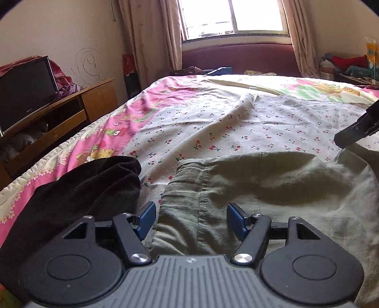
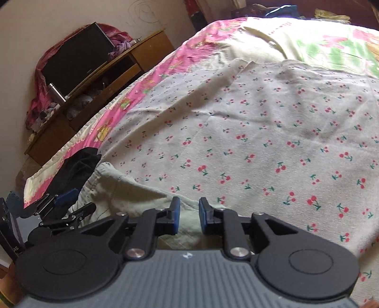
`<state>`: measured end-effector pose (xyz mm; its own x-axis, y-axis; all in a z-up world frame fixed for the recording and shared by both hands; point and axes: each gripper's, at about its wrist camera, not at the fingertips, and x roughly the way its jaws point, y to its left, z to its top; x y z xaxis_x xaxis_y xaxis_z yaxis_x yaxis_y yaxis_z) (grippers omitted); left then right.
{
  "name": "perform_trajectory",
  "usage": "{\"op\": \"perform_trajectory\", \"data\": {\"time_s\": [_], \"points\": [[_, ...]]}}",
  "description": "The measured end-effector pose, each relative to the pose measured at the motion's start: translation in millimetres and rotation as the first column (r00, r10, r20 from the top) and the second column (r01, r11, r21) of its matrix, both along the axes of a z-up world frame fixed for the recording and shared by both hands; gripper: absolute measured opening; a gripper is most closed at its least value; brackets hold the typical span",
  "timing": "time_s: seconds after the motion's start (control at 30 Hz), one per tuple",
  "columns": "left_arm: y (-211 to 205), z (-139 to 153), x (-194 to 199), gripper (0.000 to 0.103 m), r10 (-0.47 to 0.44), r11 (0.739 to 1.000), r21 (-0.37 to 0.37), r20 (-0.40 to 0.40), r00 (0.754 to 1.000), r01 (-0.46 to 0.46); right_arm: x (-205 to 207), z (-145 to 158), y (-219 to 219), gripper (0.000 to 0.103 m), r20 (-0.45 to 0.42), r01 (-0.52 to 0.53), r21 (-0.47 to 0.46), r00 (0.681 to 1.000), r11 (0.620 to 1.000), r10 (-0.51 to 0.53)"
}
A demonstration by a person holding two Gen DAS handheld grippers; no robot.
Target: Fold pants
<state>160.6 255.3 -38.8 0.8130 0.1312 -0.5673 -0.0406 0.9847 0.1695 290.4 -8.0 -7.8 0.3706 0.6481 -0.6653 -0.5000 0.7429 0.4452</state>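
Olive-green cotton pants (image 1: 272, 189) lie rumpled on cherry-print sheet (image 2: 260, 132), beneath both jaws | left gripper (image 1: 191, 220) jaws wide apart, straddling a seam | right gripper (image 2: 188, 214) jaws narrowly apart, nothing pinched | no neat fold visible; folding largely left

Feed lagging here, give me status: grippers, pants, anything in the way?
Left gripper open over the pale green cotton pants. Right gripper narrow, nothing pinched. Black garment touches the pants' left edge.

A sunlit window (image 1: 233, 16) with curtains (image 1: 151, 35) faces the bed (image 1: 213, 113); a TV (image 1: 23, 90) sits on a wooden cabinet (image 1: 94, 97).
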Motion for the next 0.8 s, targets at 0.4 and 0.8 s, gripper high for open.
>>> {"op": "perform_trajectory", "data": {"time_s": [0.4, 0.8], "points": [[22, -10, -18, 0.078, 0.053, 0.998, -0.036, -0.01, 0.999, -0.054, 18, -45, 142, 0.027, 0.013, -0.113, -0.12, 0.993, 0.986, 0.115], [-9, 11, -41, 0.078, 0.038, 0.995, 0.095, 0.024, 0.999, -0.04, -75, -8, 29, 0.026, 0.135, 0.13, 0.021, 0.982, 0.991, -0.131]]}}
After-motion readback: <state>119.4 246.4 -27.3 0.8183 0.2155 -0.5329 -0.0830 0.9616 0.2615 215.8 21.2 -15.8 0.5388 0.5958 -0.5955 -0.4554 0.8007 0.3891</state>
